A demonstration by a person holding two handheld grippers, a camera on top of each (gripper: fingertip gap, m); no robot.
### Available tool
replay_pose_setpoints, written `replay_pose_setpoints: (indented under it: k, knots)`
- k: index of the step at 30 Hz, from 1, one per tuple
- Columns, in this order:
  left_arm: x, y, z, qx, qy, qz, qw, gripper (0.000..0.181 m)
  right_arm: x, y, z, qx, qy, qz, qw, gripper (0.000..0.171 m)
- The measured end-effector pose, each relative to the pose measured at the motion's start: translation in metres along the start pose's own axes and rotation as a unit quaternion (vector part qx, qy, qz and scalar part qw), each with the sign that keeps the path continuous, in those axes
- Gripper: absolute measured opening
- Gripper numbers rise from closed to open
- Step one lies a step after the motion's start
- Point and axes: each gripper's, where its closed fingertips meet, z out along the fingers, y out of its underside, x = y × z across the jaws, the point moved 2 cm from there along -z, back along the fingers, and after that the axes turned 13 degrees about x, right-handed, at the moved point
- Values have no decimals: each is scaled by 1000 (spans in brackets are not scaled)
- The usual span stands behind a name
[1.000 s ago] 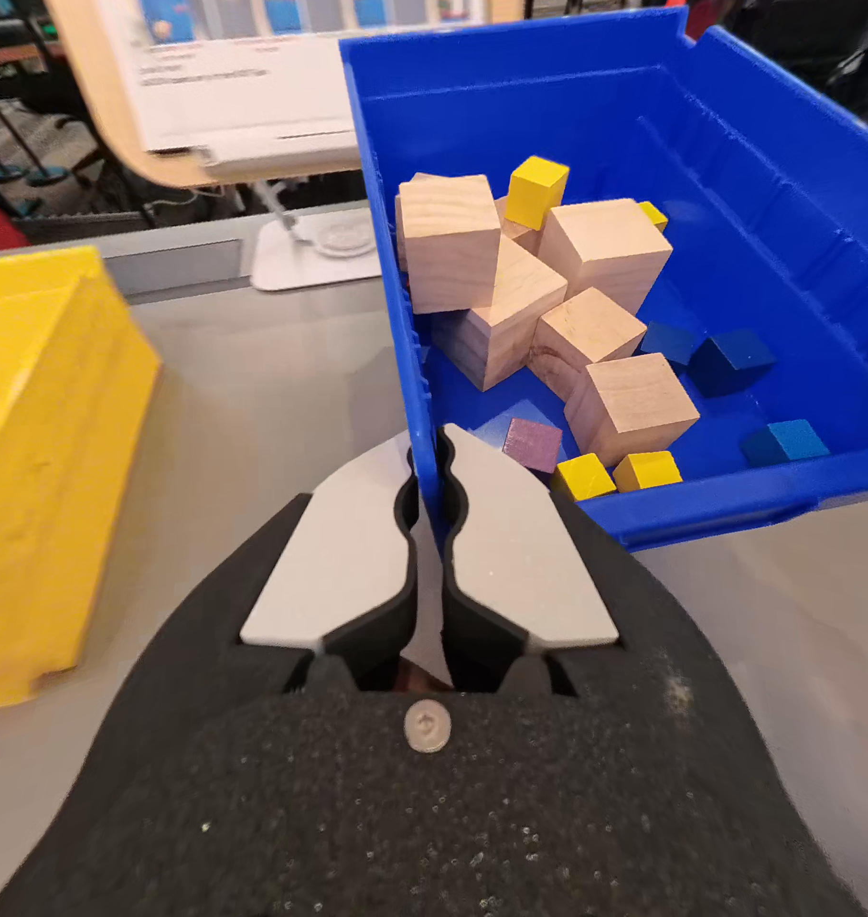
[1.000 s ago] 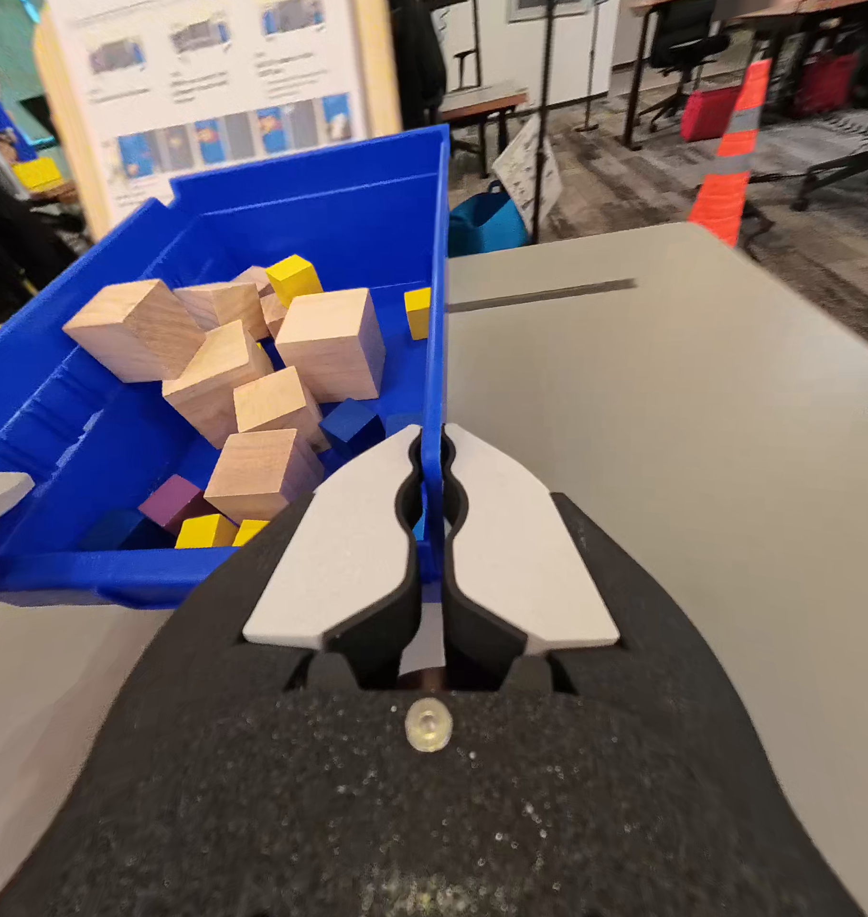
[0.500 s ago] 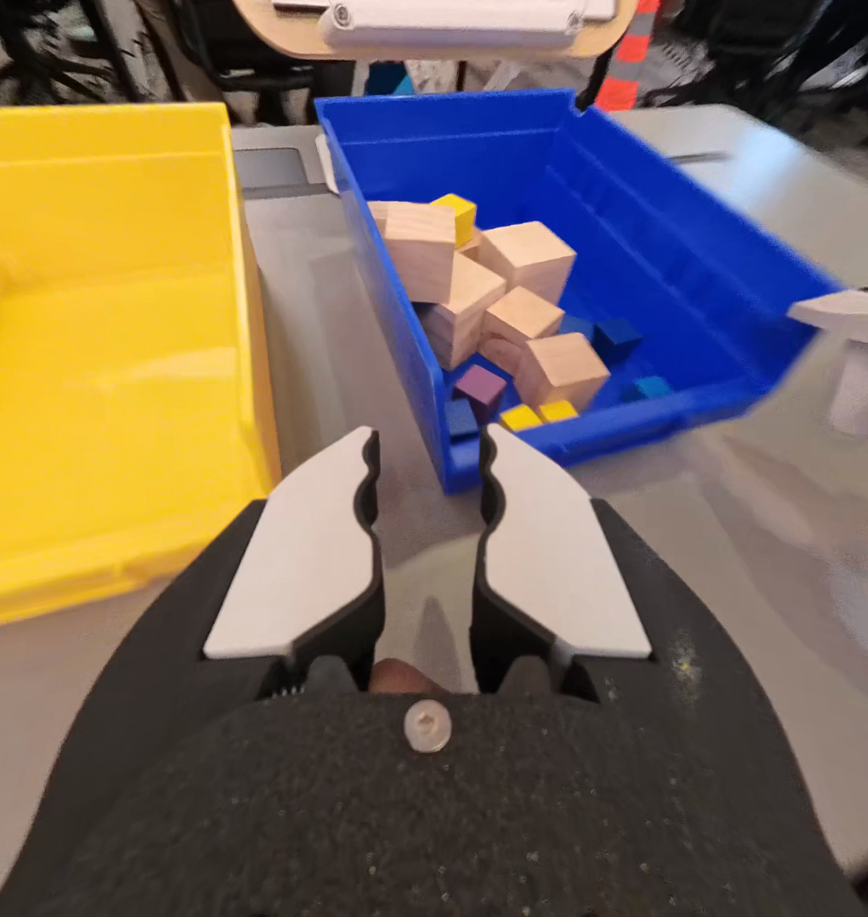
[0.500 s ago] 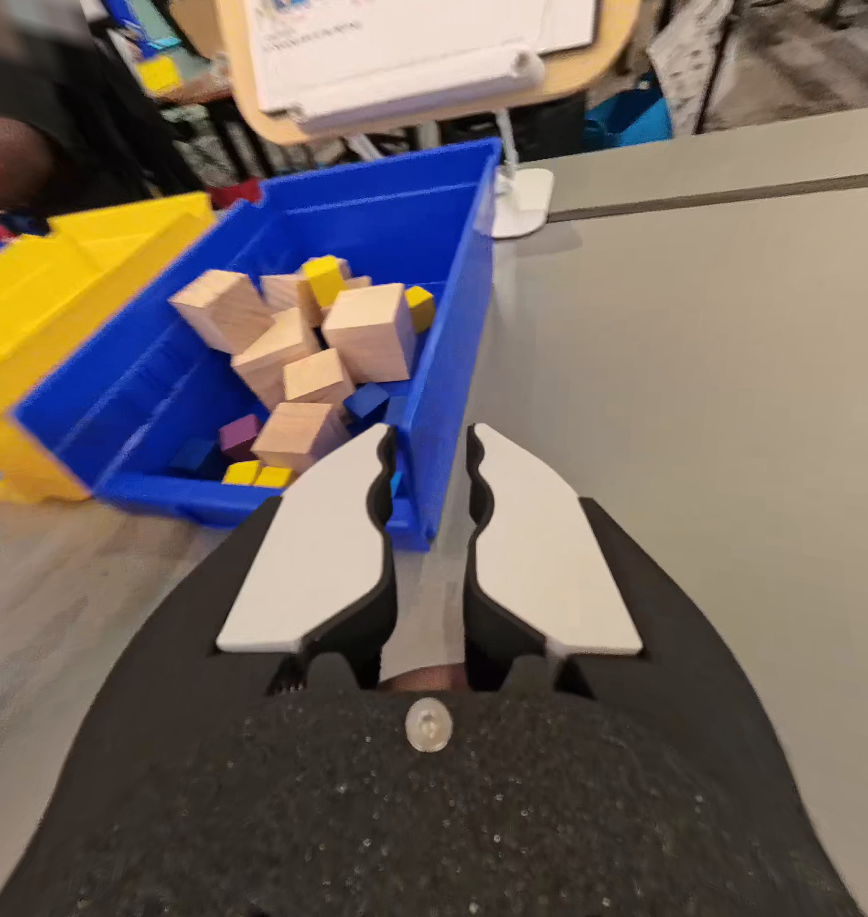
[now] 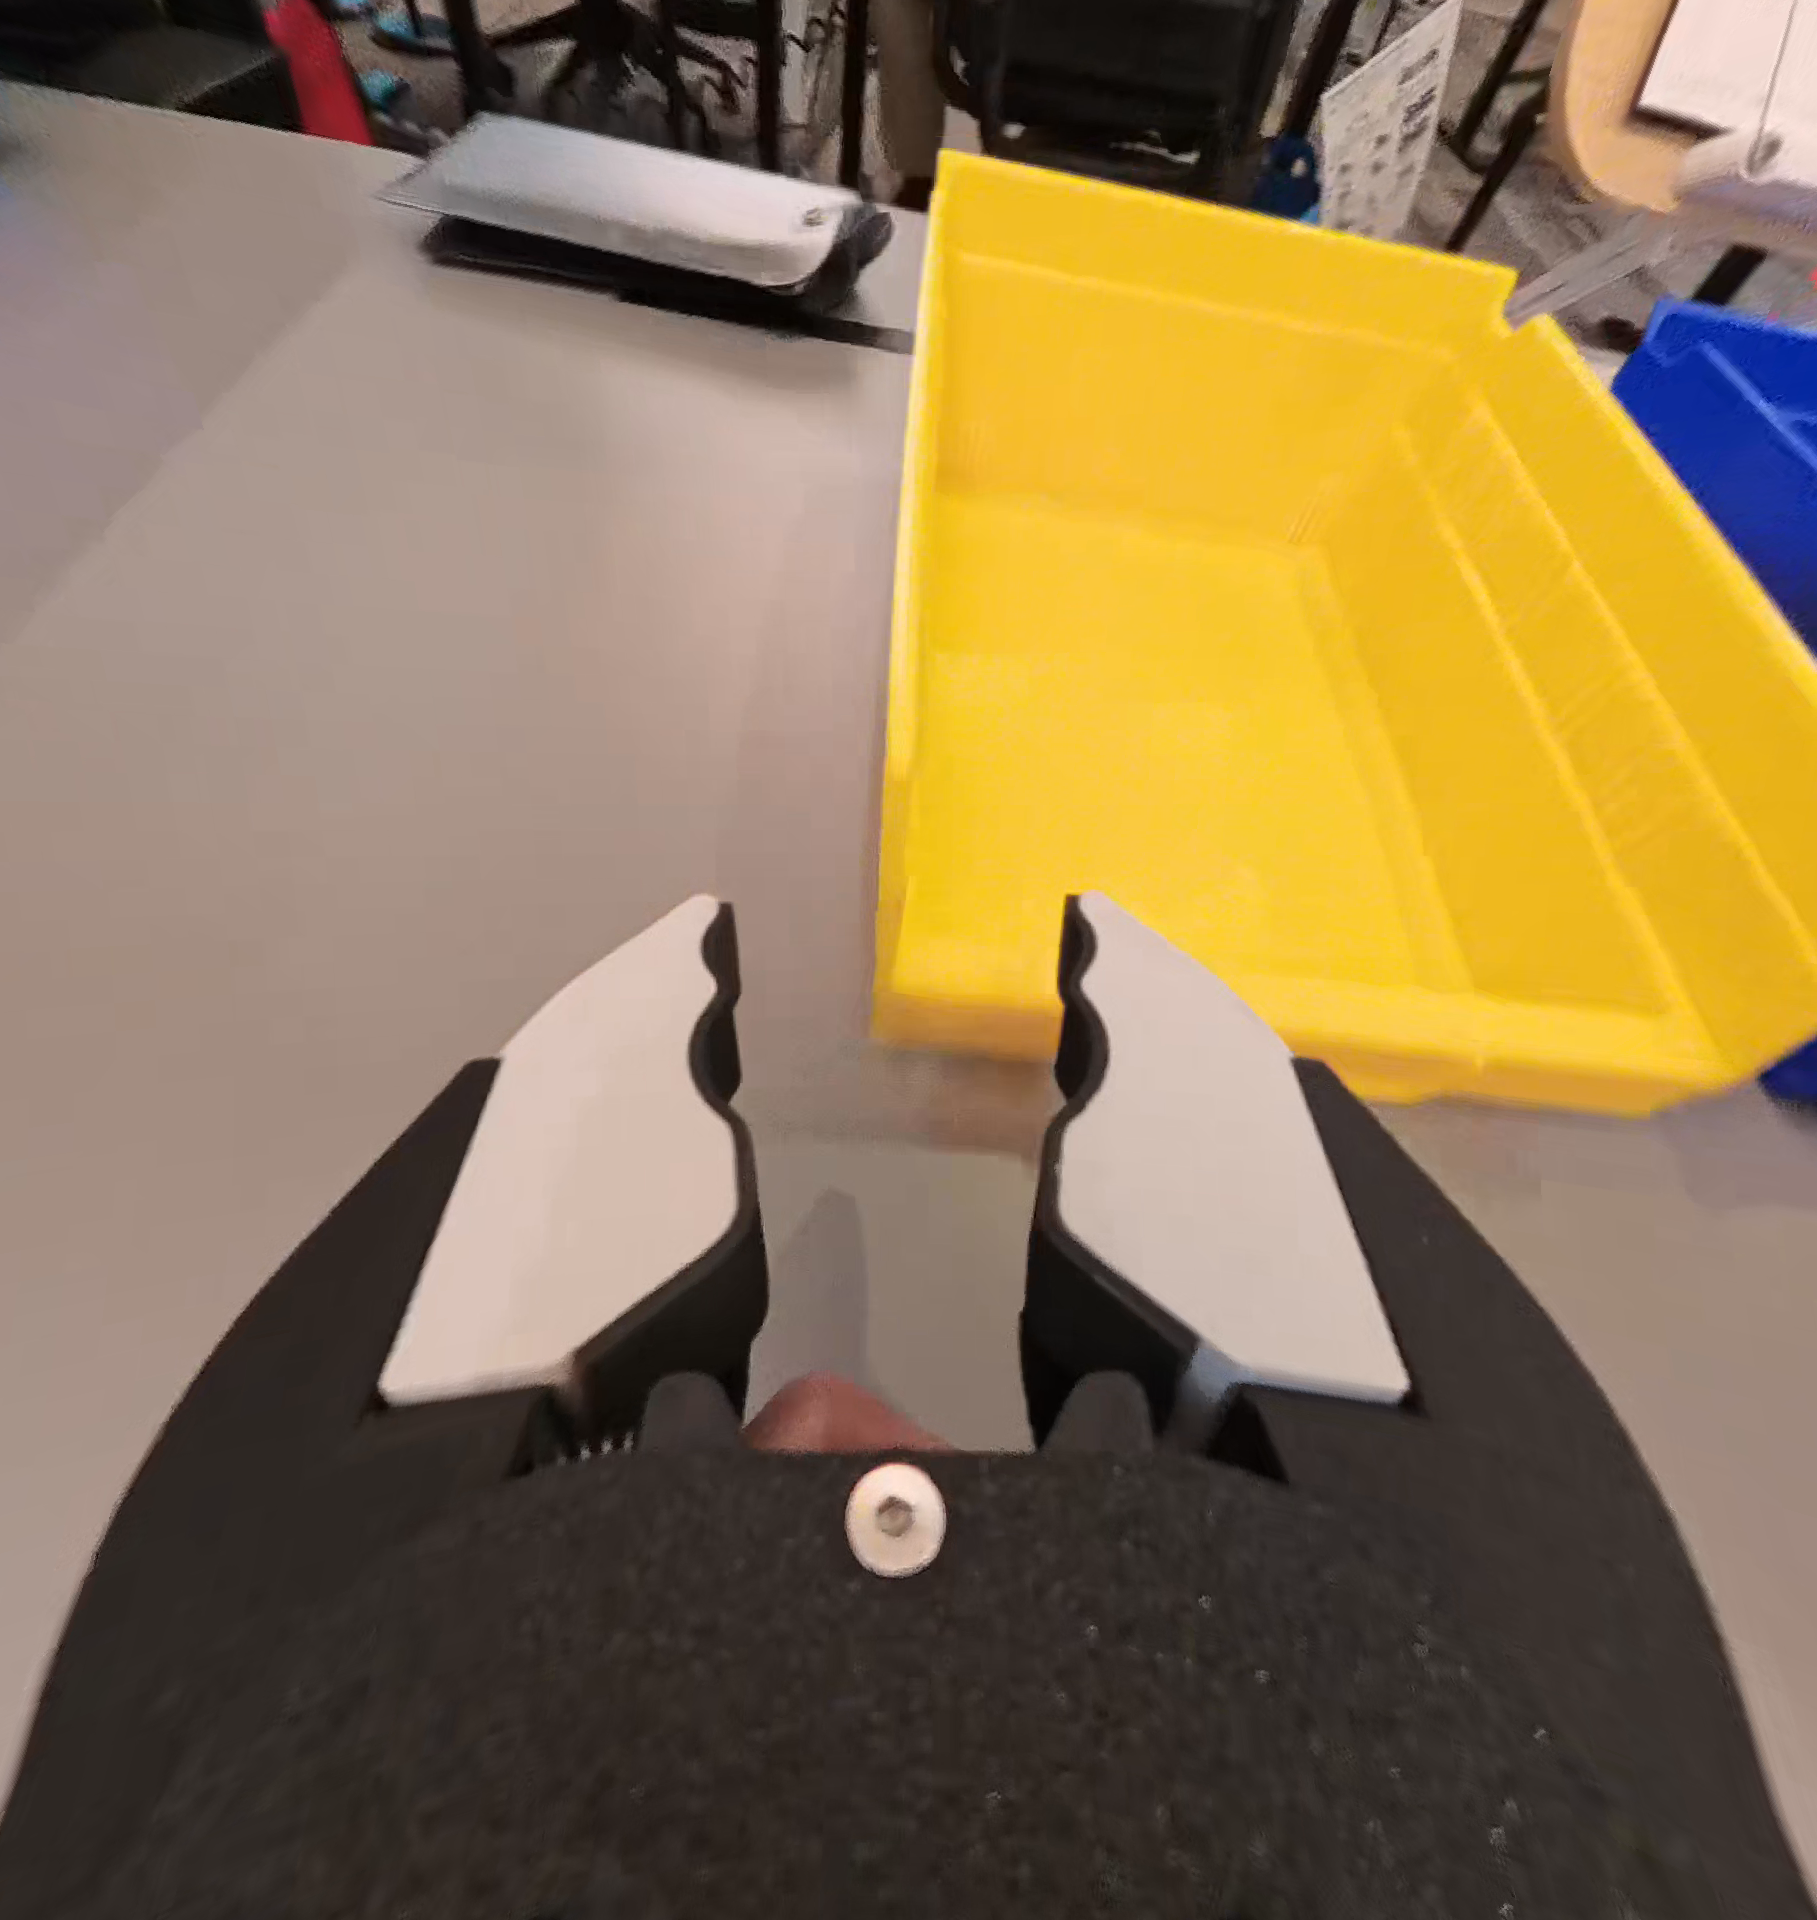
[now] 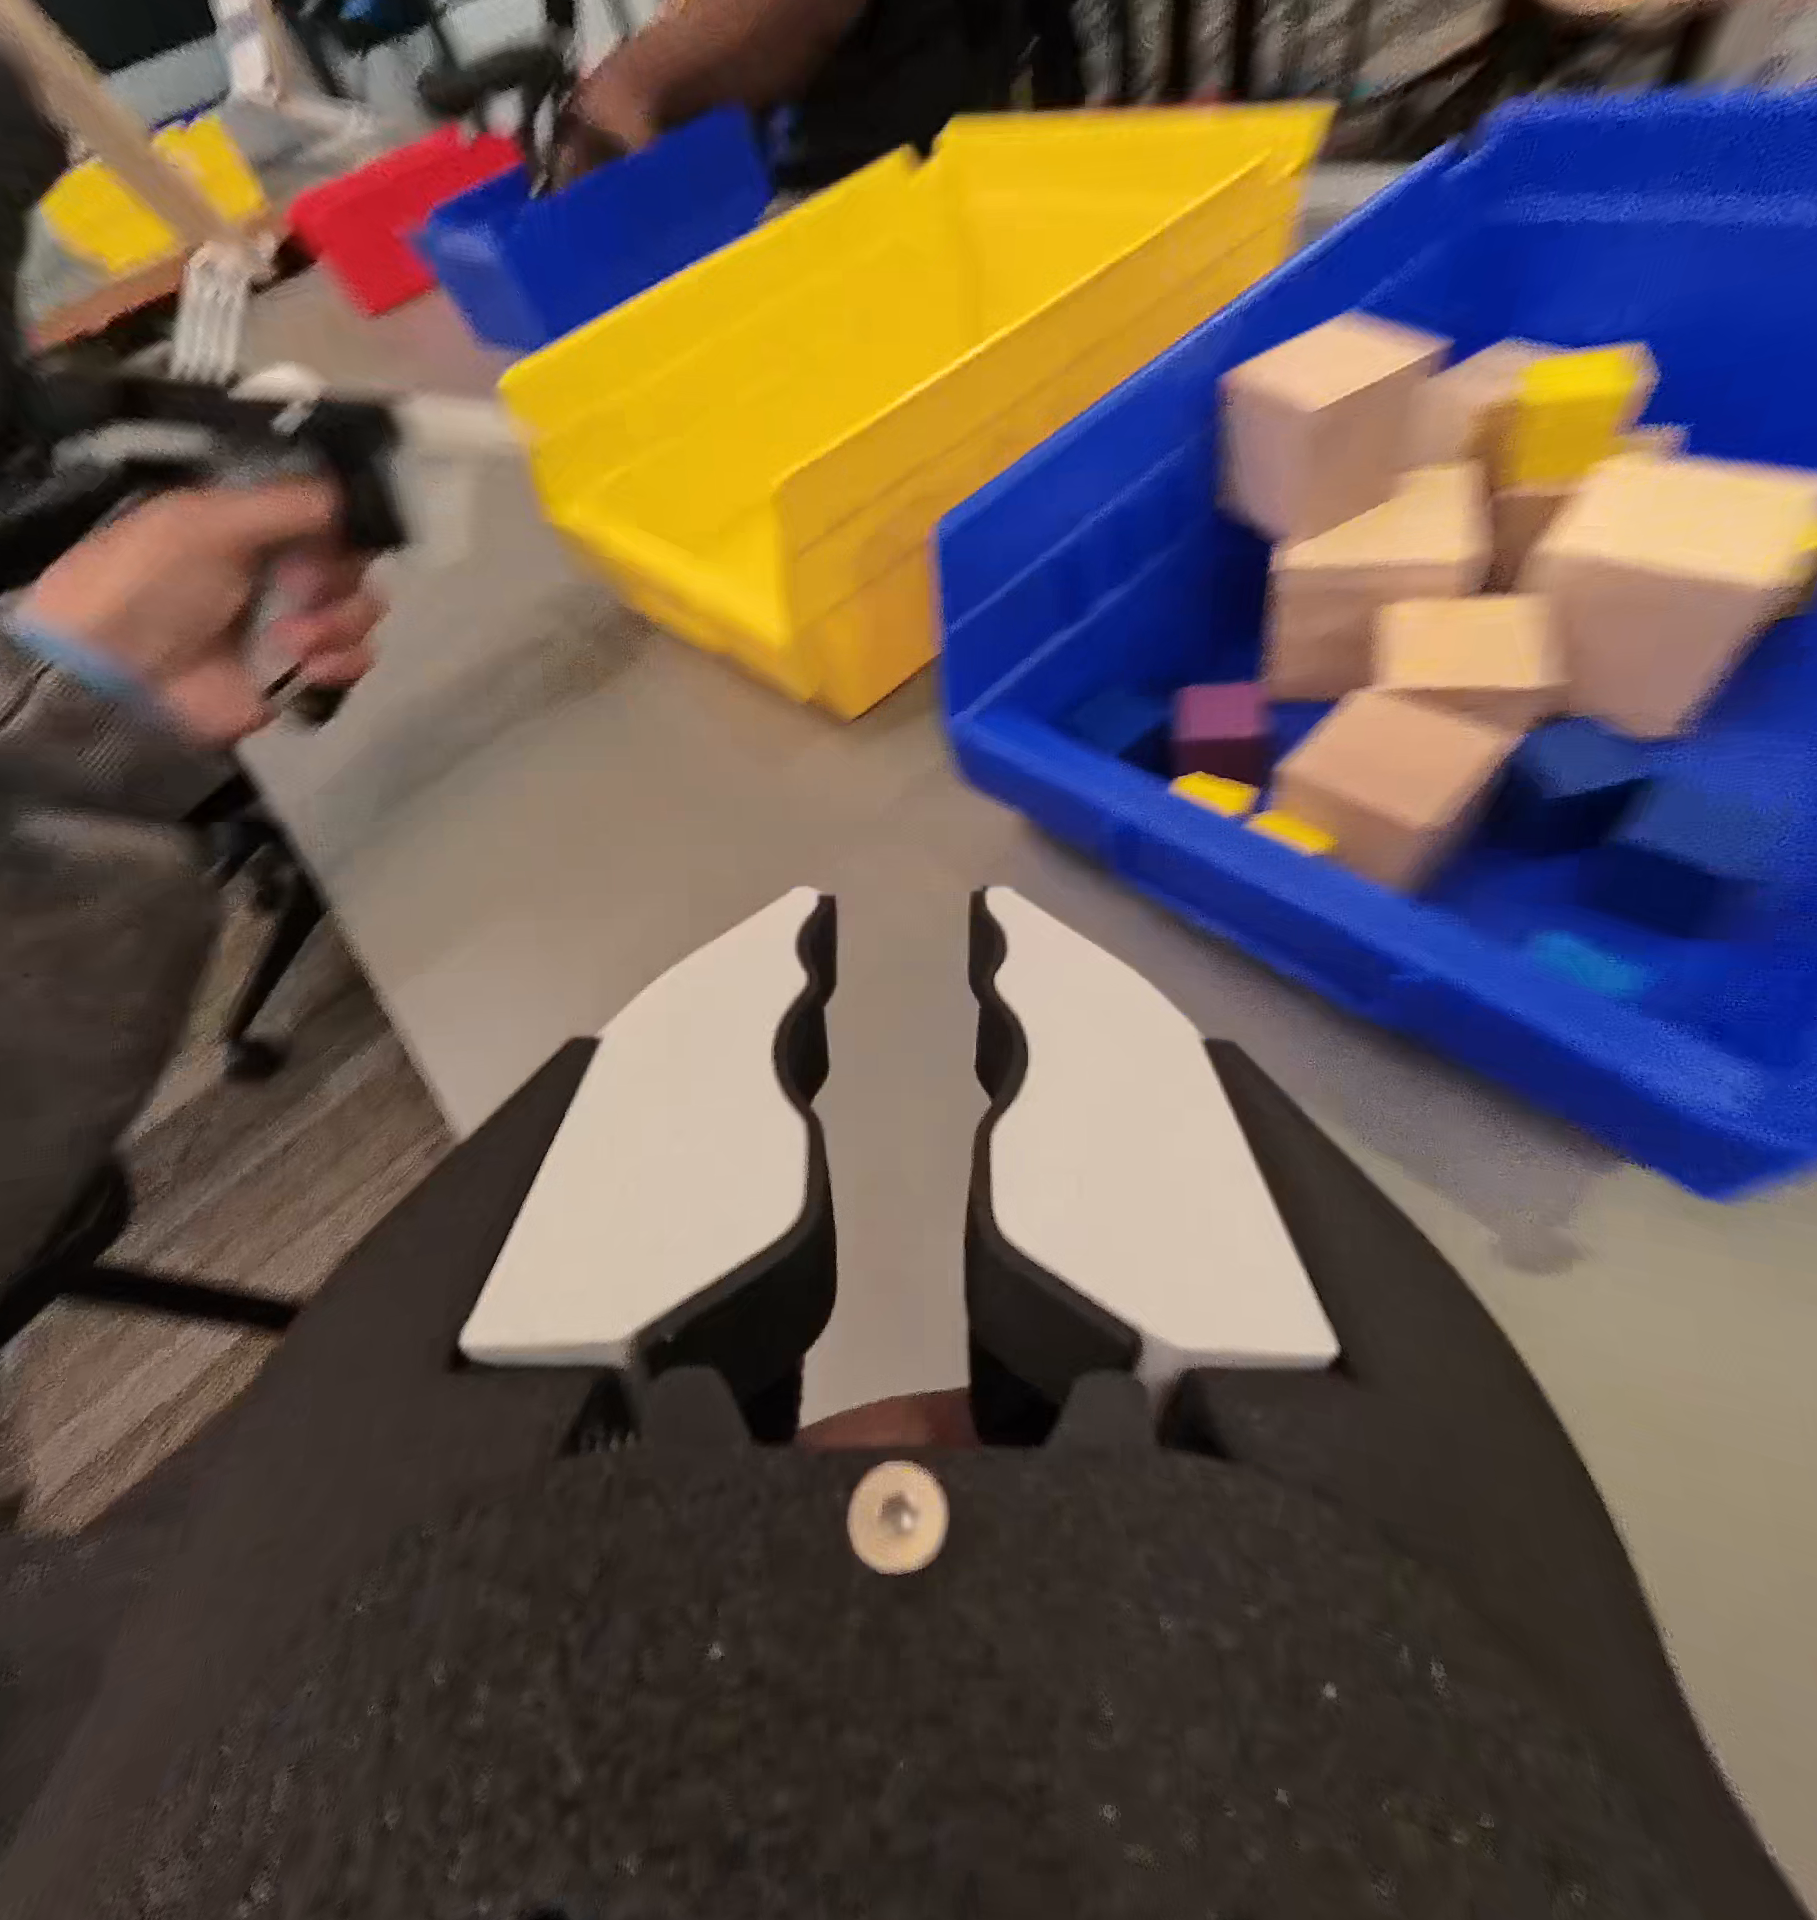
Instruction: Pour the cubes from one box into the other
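Grey bench [image 5: 364, 623] carries the empty yellow plastic box [image 5: 1195, 727], ahead-right of the open, empty left hand-held gripper [image 5: 893, 935]; the right hand-held gripper [image 6: 902, 925] gapes empty too.

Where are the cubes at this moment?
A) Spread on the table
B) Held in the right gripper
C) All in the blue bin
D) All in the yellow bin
C: the cubes lie piled in the blue bin, while the yellow bin beside it is bare inside.

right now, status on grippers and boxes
Left gripper open, empty. Right gripper open, empty. Cubes in blue box; yellow box empty. Nothing between them.
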Motion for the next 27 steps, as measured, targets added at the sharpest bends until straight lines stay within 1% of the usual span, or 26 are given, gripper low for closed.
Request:
replay_pose_setpoints:
  k: [1, 2, 3, 4, 5, 6, 9, 11, 13, 15, 16, 17, 18, 19, 20, 21, 23, 25, 27]
  knots:
    - [4, -3, 16, -4, 9, -5, 1000, 58, -14, 8, 6, -16, -20, 5, 1000, 24]
    - [7, -4, 30, -10, 11, 0, 1000, 54, -26, 13, 11, -23, -35, 9, 999, 24]
    - [5, -3, 41, -21, -2, 14, 1000, 33, -37, 16, 16, -26, -47, 10, 998, 24]
    - [1, -2, 46, -28, -23, 20, 999, 6, -46, 19, 20, -30, -56, 12, 998, 24]
    - [6, -1, 47, -32, -7, 5, 999, 4, -53, 22, 23, -35, -60, 11, 998, 24]
    - [10, 1, 42, -35, 1, -12, 999, 3, -57, 24, 26, -36, -57, 8, 998, 24]
    - [17, 11, 7, -24, -27, 11, 999, 3, -58, 29, 35, -24, -14, 14, 1000, 25]
    - [25, 21, -27, -14, -41, 5, 999, 4, -50, 33, 45, -12, 43, 7, 999, 30]
    - [33, 31, -63, -5, -68, 17, 998, 4, -48, 35, 60, 1, 84, -18, 996, 40]
    - [44, 42, -97, 2, -82, 19, 996, 4, -50, 39, 75, -6, 121, -32, 992, 42]
    - [50, 46, -113, 2, -87, 24, 996, 4, -57, 42, 82, -13, 118, -40, 992, 39]
    - [55, 50, -126, -1, -89, 29, 996, 4, -63, 47, 85, -25, 114, -51, 992, 11]
    - [60, 54, -139, -8, -89, 33, 995, 4, -61, 46, 82, -29, 144, -75, 986, 5]
    - [62, 57, -150, -15, -95, 37, 995, 5, -65, 44, 79, -24, 142, -88, 986, 4]
    - [64, 58, -161, -10, -100, 36, 994, 6, -69, 41, 76, -17, 136, -77, 988, 4]
    - [68, 55, -170, 6, -98, 26, 995, 6, -74, 35, 71, -4, 131, -63, 989, 3]
    - [77, 40, -182, 34, -99, 23, 994, 7, -79, 12, 59, 27, 144, -92, 985, 2]
    - [93, 9, -184, 71, -96, 31, 992, 6, -78, -22, 44, 76, 169, -114, 976, 1]
    - [119, -36, -178, 119, -75, 57, 988, 6, -66, -65, 24, 128, 193, -122, 965, 1]
